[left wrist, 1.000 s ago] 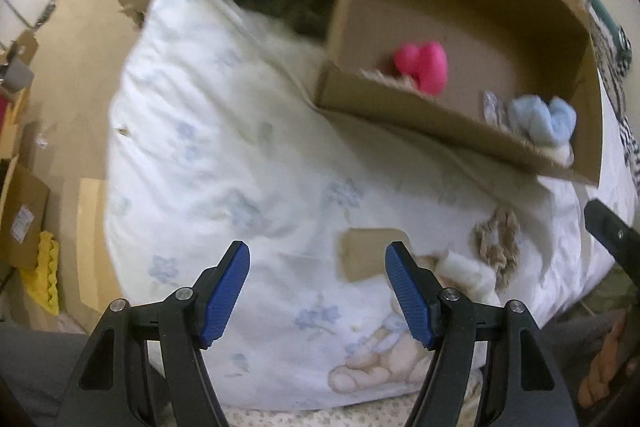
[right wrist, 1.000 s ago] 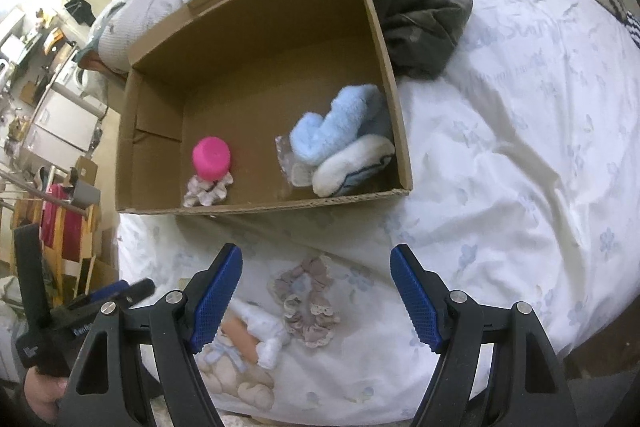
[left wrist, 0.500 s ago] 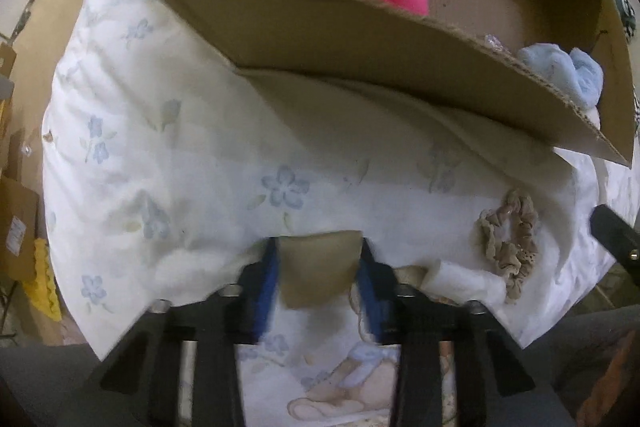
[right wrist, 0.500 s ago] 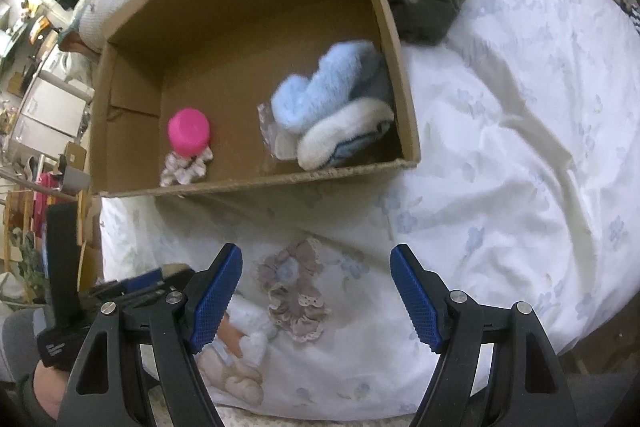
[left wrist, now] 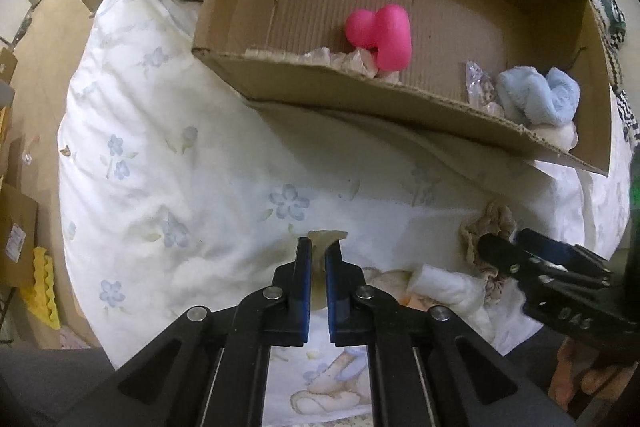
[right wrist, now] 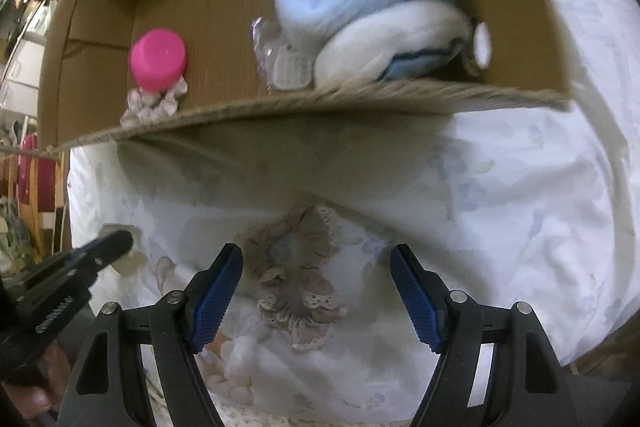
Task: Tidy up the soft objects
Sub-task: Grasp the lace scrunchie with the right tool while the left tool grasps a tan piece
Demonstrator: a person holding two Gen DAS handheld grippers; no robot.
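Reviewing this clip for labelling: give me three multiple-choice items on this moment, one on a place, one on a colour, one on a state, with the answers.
1. Where does the beige lace scrunchie lie?
A. inside the cardboard box
B. on the floral bedcover, outside the box
C. on the floor

2. What colour is the rounded plastic item in the cardboard box?
A. pink
B. green
C. yellow

3. How does the left gripper stand?
A. wide open over the box
B. shut on a small tan piece
C. holding the light blue plush

Answers:
1 B: in the right wrist view the scrunchie rests on the bedcover, between the open right gripper and the box's near wall.
2 A: it shows bright pink in both views.
3 B: the pads are closed together on the tan piece, at the bedcover.
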